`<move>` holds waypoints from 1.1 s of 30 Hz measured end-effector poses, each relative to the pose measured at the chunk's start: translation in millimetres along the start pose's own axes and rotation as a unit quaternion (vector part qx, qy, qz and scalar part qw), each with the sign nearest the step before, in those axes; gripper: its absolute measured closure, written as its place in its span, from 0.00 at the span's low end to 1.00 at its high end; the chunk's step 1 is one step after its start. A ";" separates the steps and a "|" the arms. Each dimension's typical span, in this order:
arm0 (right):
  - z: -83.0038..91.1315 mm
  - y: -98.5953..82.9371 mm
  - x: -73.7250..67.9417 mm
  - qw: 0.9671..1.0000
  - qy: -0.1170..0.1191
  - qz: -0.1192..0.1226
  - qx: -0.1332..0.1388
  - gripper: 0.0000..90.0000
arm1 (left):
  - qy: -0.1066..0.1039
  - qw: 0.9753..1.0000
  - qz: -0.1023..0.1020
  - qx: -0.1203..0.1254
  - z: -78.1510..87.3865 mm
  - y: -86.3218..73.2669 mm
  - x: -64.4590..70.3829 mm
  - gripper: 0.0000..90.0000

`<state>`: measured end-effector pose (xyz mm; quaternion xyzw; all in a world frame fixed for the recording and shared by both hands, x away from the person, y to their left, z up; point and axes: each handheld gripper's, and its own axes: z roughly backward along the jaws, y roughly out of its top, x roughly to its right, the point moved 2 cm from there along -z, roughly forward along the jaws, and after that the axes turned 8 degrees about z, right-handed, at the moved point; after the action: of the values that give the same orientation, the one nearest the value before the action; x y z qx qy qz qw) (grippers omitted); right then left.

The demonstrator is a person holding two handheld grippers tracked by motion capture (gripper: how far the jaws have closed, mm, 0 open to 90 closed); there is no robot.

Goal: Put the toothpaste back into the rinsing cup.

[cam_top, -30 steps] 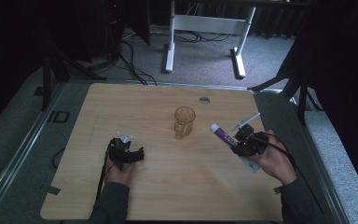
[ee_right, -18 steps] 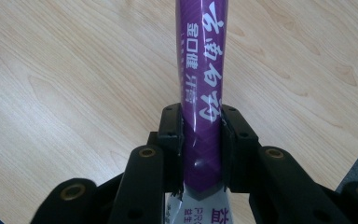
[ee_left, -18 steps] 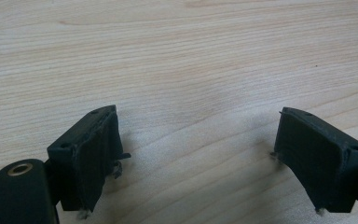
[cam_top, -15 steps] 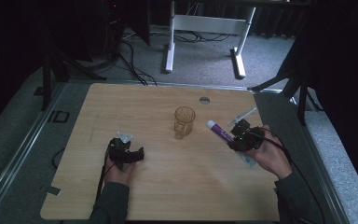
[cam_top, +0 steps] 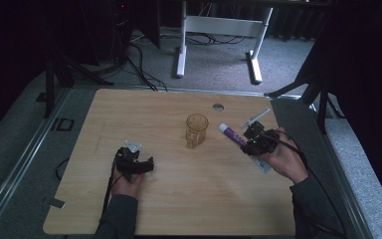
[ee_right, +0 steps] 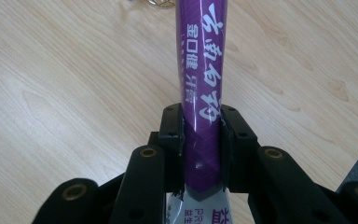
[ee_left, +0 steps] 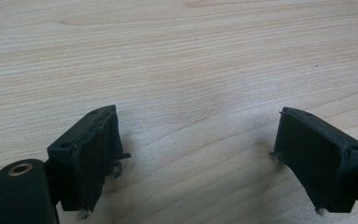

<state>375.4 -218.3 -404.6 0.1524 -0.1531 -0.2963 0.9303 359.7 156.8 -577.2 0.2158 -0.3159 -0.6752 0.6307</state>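
A purple toothpaste tube (ee_right: 200, 70) with white lettering runs up between the jaws of my right gripper (ee_right: 202, 135), which is shut on it. In the high view that gripper (cam_top: 255, 141) hovers at the table's right, and the tube (cam_top: 233, 134) points its white cap toward an amber glass cup (cam_top: 197, 129) standing near the middle. My left gripper (cam_top: 132, 162) rests low over the front left of the wooden table (cam_top: 169, 199). Its jaws stand wide apart with bare wood between them (ee_left: 196, 154).
A white toothbrush (cam_top: 254, 118) lies near the right edge behind the right gripper. A round cable hole (cam_top: 218, 106) sits in the tabletop behind the cup. A white desk frame (cam_top: 219, 30) and cables stand on the floor beyond the table.
The right gripper with the tube has moved slightly left, toward the cup. The left gripper has stayed put.
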 end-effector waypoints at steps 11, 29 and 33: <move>-1.3 10.0 6.7 1.000 0.005 -0.002 0.006 0.82 | 0.000 1.000 0.000 0.000 -0.1 0.0 0.1 0.16; -2.7 28.2 14.1 1.000 0.011 0.000 0.015 0.82 | 0.000 1.000 0.000 0.001 -0.1 0.0 0.0 0.16; -2.6 33.0 15.2 1.000 0.014 0.000 0.013 0.82 | 0.000 1.000 0.000 0.000 -0.1 0.0 0.0 0.16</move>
<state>404.8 -201.3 -391.7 0.1692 -0.1436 -0.2918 0.9304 359.8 156.8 -577.2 0.2161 -0.3162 -0.6749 0.6307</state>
